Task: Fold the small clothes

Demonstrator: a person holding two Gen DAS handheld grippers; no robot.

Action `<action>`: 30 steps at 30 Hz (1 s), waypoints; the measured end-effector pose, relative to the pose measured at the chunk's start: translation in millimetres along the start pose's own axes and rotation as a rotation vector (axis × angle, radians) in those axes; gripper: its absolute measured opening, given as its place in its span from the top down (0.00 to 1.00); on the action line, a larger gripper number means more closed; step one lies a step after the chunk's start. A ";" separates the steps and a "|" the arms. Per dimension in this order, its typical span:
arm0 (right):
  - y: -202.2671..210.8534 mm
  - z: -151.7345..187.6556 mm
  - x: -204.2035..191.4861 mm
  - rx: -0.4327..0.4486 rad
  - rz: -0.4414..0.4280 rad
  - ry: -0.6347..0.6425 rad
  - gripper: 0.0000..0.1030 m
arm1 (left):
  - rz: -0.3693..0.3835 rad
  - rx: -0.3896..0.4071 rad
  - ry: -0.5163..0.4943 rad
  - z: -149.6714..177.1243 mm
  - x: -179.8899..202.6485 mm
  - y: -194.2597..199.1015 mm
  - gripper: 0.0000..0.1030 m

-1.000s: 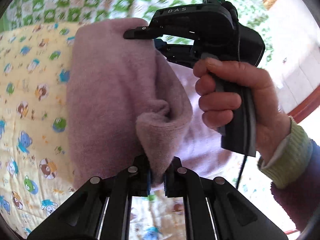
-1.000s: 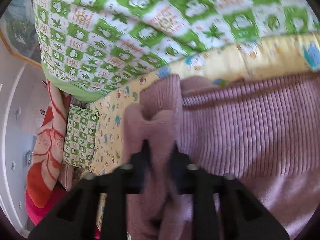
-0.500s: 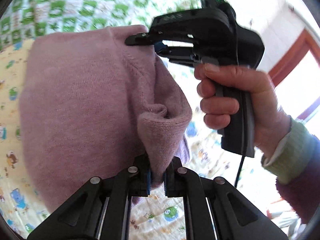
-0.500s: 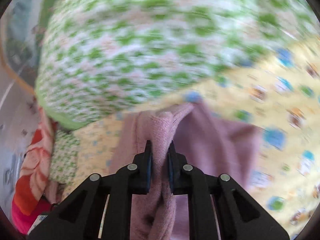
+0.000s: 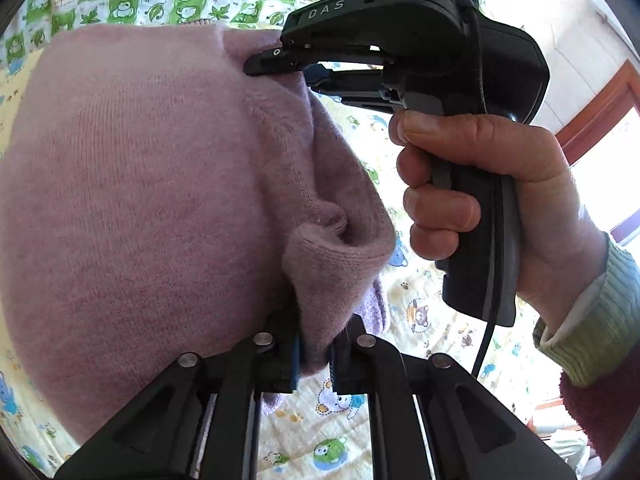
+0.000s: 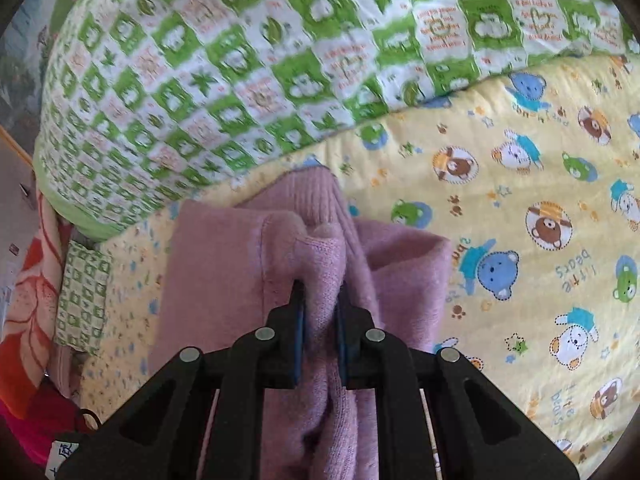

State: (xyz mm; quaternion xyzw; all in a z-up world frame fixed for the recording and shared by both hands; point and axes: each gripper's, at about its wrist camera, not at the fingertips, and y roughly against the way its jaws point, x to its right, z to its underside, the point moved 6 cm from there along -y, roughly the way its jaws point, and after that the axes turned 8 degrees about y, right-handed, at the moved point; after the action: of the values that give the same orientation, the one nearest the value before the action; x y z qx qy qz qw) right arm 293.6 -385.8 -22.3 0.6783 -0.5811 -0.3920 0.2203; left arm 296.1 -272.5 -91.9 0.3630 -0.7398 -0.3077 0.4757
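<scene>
Both hand-held grippers were clamped on the pink knit garment (image 5: 152,184): the left hand-held gripper (image 5: 314,354) on a bunched edge, the right hand-held gripper (image 6: 320,312) on another. It hung doubled between them above the bear-print bed sheet (image 6: 520,208), the fold begun but not laid flat.

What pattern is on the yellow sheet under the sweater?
Cartoon bears in blue, brown, white and green on the yellow sheet, with "little bears" lettering. Clearest in the right wrist view.

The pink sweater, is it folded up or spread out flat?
Partly folded, not flat. The pink sweater is doubled over in layers on the yellow bear sheet, and both tongs pinch bunched corners of it.
</scene>
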 end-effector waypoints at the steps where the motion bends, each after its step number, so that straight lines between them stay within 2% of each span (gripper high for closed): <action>1: 0.5 1.2 2.7 0.002 -0.002 -0.014 0.84 | 0.003 0.000 -0.002 0.1 3.0 0.7 0.86; 2: 3.3 2.9 4.7 0.007 -0.010 -0.034 0.82 | 0.011 -0.003 -0.002 0.0 4.0 2.7 0.79; 4: 11.8 5.7 6.5 0.012 0.006 -0.059 0.69 | 0.038 -0.011 -0.005 3.3 6.4 5.8 0.69; 5: 17.4 7.5 6.4 0.017 0.027 -0.064 0.60 | 0.041 -0.018 -0.009 6.8 6.2 7.3 0.63; 7: 33.9 13.0 5.9 0.041 0.067 -0.058 0.57 | 0.046 -0.039 -0.012 11.5 1.8 16.5 0.60; 9: 50.5 20.5 1.9 0.066 0.068 -0.055 0.57 | 0.047 -0.036 -0.010 16.0 -5.5 27.8 0.60; 12: 72.5 37.9 -11.0 0.087 0.042 -0.060 0.57 | 0.032 -0.022 0.007 28.4 -24.1 51.2 0.54; 15: 82.1 59.9 -30.2 0.070 -0.006 -0.037 0.57 | -0.009 0.009 0.075 31.7 -60.8 75.5 0.52; 19: 72.4 86.4 -41.0 0.011 -0.004 -0.001 0.57 | -0.058 0.042 0.234 26.6 -116.8 95.4 0.48; 20: 67.3 90.1 -40.3 -0.003 0.001 -0.004 0.57 | -0.061 0.044 0.261 41.0 -116.7 95.4 0.48; 22: 56.5 97.4 -35.7 -0.030 0.015 -0.017 0.57 | -0.038 0.043 0.333 39.5 -134.3 108.5 0.48; 25: 49.8 103.1 -30.1 -0.026 0.011 -0.053 0.57 | -0.040 0.061 0.363 24.3 -148.9 111.5 0.43; 28: 49.7 105.5 -31.1 -0.021 0.003 -0.055 0.57 | -0.038 0.055 0.369 10.9 -143.7 100.9 0.41; 29: 50.1 105.7 -31.9 -0.025 0.003 -0.046 0.61 | -0.039 0.050 0.366 11.6 -141.0 98.8 0.41; 30: 50.1 104.7 -34.5 -0.034 -0.005 -0.036 0.81 | -0.043 0.044 0.361 8.7 -140.0 92.3 0.41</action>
State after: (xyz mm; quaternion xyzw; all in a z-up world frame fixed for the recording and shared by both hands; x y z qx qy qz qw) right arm 179.7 -347.6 -37.3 0.6688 -0.5765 -0.4146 0.2202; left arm 305.3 -105.0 -88.4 0.4384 -0.6409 -0.2316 0.5860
